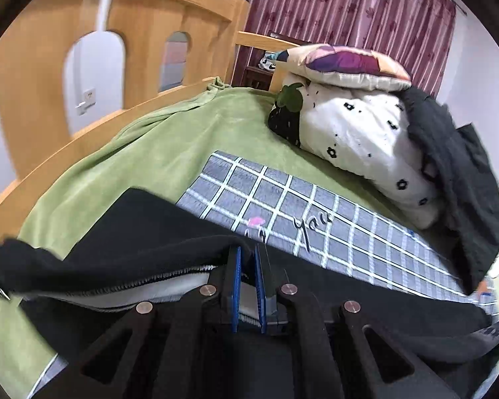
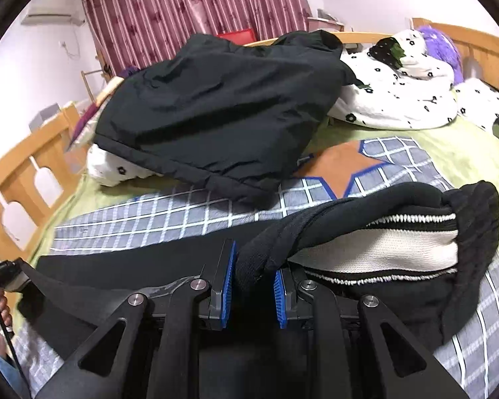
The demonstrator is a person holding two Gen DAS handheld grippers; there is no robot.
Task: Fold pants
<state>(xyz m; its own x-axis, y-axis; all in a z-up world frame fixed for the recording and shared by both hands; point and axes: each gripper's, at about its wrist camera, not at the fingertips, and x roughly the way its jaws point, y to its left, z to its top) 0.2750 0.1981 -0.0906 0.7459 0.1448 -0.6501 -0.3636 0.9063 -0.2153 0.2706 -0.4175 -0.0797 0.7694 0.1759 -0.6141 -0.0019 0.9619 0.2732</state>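
Black pants [image 1: 123, 242] with a white inner waistband lining lie across a grey checked blanket [image 1: 316, 212] on the bed. My left gripper [image 1: 248, 266] is shut on the pants' waistband edge, blue pads nearly together with cloth between them. In the right wrist view the pants [image 2: 366, 219] show the white lining and black-and-white trim. My right gripper [image 2: 254, 286] has its blue pads apart with a bunched fold of the black waistband between them; I cannot tell if it presses the cloth.
A black jacket [image 2: 216, 113] lies on white flowered bedding [image 2: 399, 99] at the back. A patchwork pillow [image 1: 342, 63] tops the bedding. Wooden bed rails [image 1: 83, 139] line the left side, green sheet [image 1: 156, 153] beneath. Curtains [image 2: 196, 3] hang behind.
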